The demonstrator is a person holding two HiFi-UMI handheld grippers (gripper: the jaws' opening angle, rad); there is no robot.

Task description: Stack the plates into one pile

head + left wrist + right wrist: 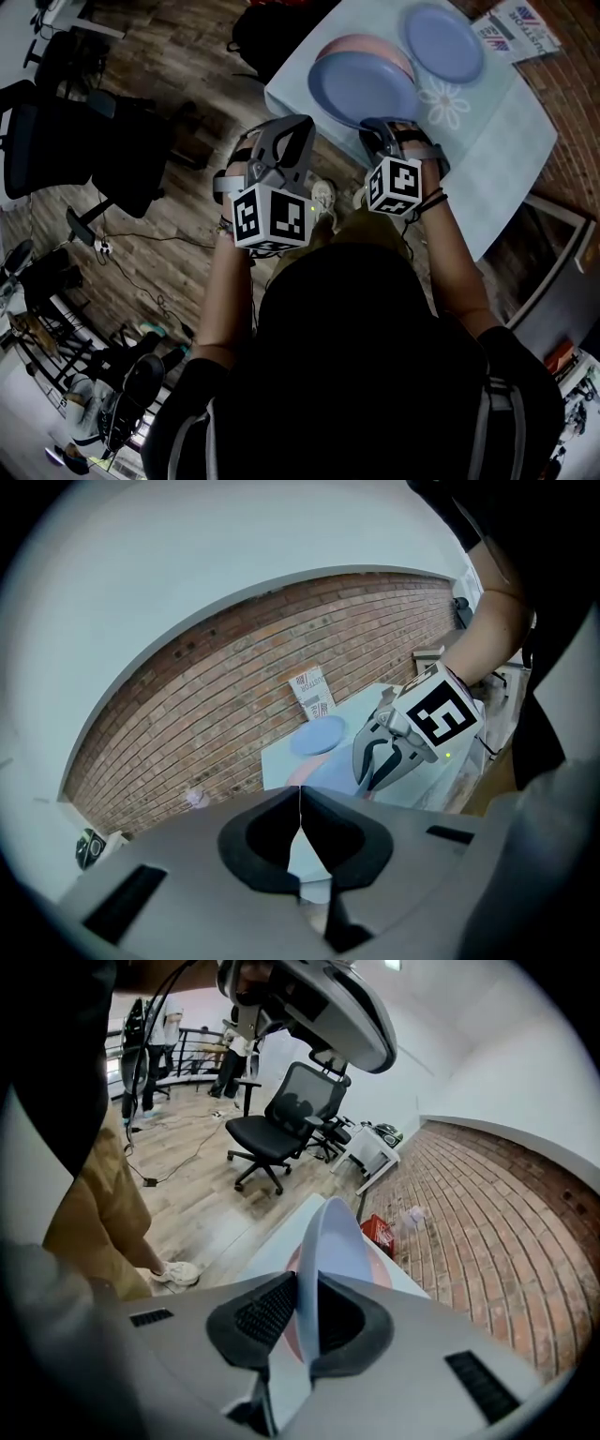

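- The right gripper has its fingers clamped on the near rim of a blue plate. The rim runs edge-on between the pads in the right gripper view.
- That plate stretches away from the fingers over a pink plate, sitting slightly toward the near-left of it. Pink shows on both sides of the rim. I cannot tell whether the two plates are touching yet.
- The move turns on that offset. As I judge it, the held plate wants nudging away and a little right before it is let down centred.
- A second blue plate lies flat on the surface, beyond the fingers and to their right, just beside the pink one. The right hand is plainly the nearer for it.
- The plates are round, so no long axis matters.
- The left gripper has its fingers together on nothing. It hangs off the surface's near edge, over the floor, well apart from the plates.
- Printed leaflets sit at the far right corner, outside the path. Nothing stands between the plates.
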